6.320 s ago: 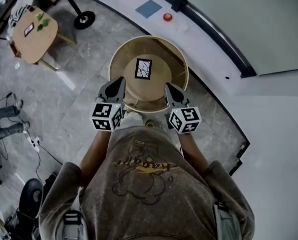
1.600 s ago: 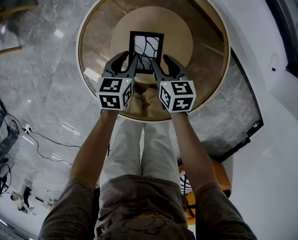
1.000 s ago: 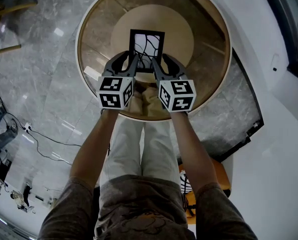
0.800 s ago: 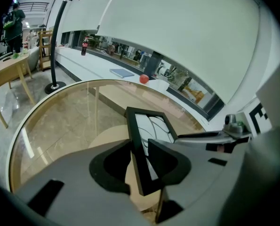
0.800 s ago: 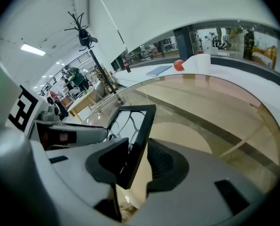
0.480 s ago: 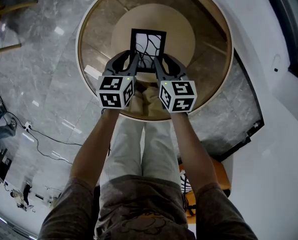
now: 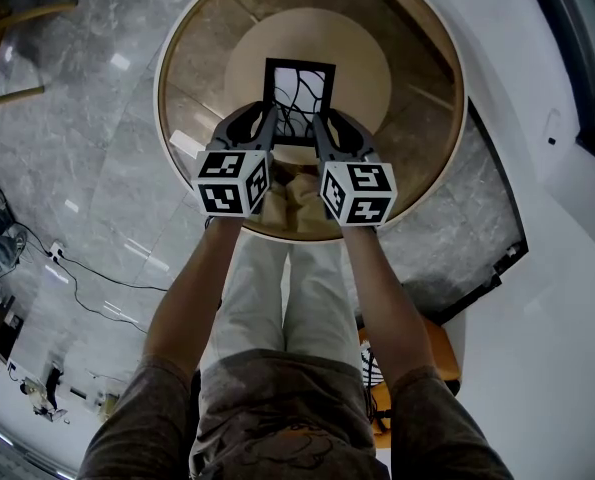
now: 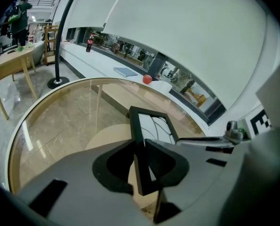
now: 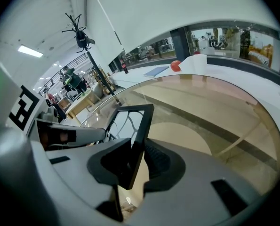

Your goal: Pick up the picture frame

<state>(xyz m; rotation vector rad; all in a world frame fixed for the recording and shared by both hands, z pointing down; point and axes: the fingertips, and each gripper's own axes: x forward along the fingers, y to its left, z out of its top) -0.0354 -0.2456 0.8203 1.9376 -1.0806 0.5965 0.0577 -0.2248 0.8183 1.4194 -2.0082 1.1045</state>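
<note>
Now the left gripper (image 7: 267, 123) and right gripper (image 7: 323, 125), jaws just closing, each pinch one edge of the picture frame (image 7: 299, 83) — thin holds; uneven lifting could twist it loose.

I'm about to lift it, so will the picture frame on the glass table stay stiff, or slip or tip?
Probably stiff: the picture frame keeps a straight black border. The left gripper and right gripper have just been closing their jaws on its thin side edges, so it might slip or pivot. Its glossy front looks breakable.
</note>
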